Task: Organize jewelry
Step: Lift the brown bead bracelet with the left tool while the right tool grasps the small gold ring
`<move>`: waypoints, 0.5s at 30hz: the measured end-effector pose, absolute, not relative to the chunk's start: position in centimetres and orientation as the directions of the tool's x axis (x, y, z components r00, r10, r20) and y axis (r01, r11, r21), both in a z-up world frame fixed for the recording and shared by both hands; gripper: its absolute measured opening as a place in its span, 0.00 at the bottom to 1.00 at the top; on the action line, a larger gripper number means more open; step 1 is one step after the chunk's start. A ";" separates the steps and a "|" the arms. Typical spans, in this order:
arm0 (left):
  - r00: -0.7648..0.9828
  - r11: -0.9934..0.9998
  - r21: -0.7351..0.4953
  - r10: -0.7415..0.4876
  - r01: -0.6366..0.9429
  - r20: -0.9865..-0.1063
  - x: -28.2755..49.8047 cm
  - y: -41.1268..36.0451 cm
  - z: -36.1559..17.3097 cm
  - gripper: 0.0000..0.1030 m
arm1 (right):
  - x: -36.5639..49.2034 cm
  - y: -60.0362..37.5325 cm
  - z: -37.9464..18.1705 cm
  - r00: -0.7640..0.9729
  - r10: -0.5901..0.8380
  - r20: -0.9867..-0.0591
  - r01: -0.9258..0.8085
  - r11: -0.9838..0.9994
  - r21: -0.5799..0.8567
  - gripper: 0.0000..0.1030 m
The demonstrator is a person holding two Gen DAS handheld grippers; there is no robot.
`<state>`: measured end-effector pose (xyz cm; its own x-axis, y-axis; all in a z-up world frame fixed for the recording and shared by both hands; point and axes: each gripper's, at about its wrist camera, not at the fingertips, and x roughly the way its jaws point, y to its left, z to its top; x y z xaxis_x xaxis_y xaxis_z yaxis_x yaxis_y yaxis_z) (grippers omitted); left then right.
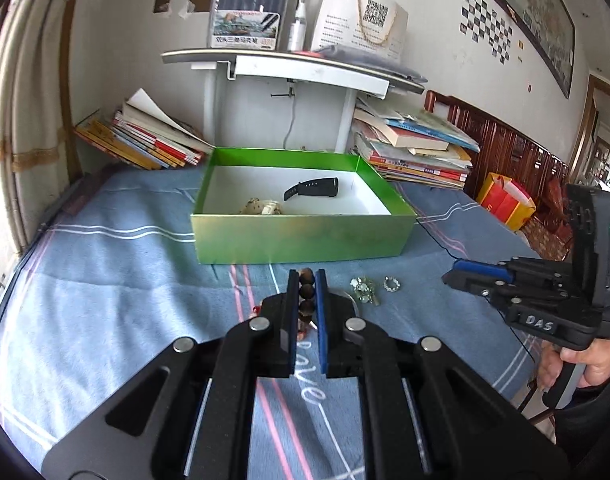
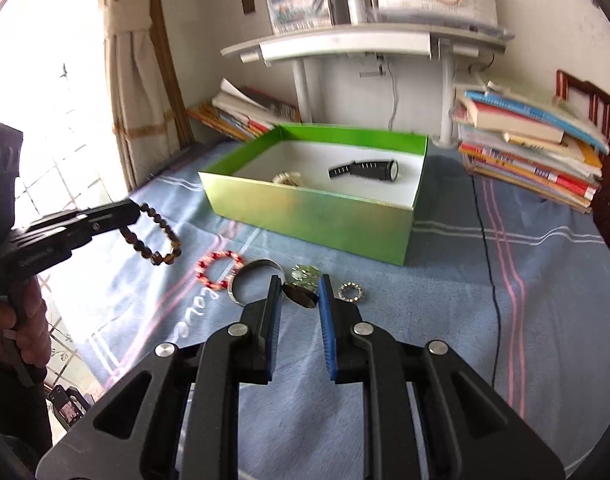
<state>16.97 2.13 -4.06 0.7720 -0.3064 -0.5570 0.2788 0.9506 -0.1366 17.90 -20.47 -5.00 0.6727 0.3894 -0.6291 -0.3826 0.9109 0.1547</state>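
My left gripper (image 1: 306, 276) is shut on a brown bead bracelet (image 1: 306, 292), which hangs from it above the blue cloth in the right wrist view (image 2: 157, 236). My right gripper (image 2: 299, 282) is open, low over a dark oval piece (image 2: 301, 296). On the cloth lie a red bead bracelet (image 2: 219, 270), a silver bangle (image 2: 257, 280), a green crystal piece (image 2: 305, 272) and a small sparkly ring (image 2: 351, 292). The green box (image 1: 301, 236) holds a black watch (image 1: 313, 189) and a pale bracelet (image 1: 261, 207).
Book stacks (image 1: 417, 148) flank a white stand (image 1: 277, 68) behind the box. A black cable (image 2: 493, 280) runs across the cloth at the right. A curtain (image 2: 137, 92) and window are at the left.
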 end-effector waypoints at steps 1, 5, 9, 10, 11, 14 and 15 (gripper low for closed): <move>0.775 0.952 -0.139 -0.304 0.274 -0.554 16.4 2.3 -3.9 0.08 | 17.2 -20.5 -4.6 0.684 0.390 -0.616 -0.381 0.912 0.153 0.18; 0.777 0.953 -0.139 -0.300 0.269 -0.553 14.9 2.8 -3.9 0.08 | 15.3 -20.6 -3.6 0.710 0.389 -0.587 -0.380 0.913 0.146 0.18; 0.776 0.952 -0.141 -0.304 0.272 -0.553 13.6 3.0 -4.0 0.08 | 14.1 -20.5 -3.3 0.715 0.387 -0.582 -0.381 0.914 0.140 0.18; 0.776 0.952 -0.140 -0.303 0.272 -0.553 13.3 3.1 -4.0 0.08 | 13.9 -20.5 -3.3 0.715 0.387 -0.583 -0.381 0.914 0.140 0.18; 0.777 0.952 -0.140 -0.303 0.271 -0.552 13.1 3.2 -4.0 0.08 | 13.7 -20.5 -3.3 0.715 0.387 -0.583 -0.381 0.914 0.139 0.18; 0.776 0.952 -0.135 -0.304 0.276 -0.553 12.7 3.2 -4.0 0.08 | 13.4 -20.4 -3.3 0.714 0.388 -0.583 -0.383 0.913 0.139 0.18; 0.776 0.951 -0.135 -0.304 0.276 -0.553 12.5 3.2 -4.0 0.08 | 13.2 -20.4 -3.2 0.714 0.389 -0.581 -0.385 0.913 0.138 0.18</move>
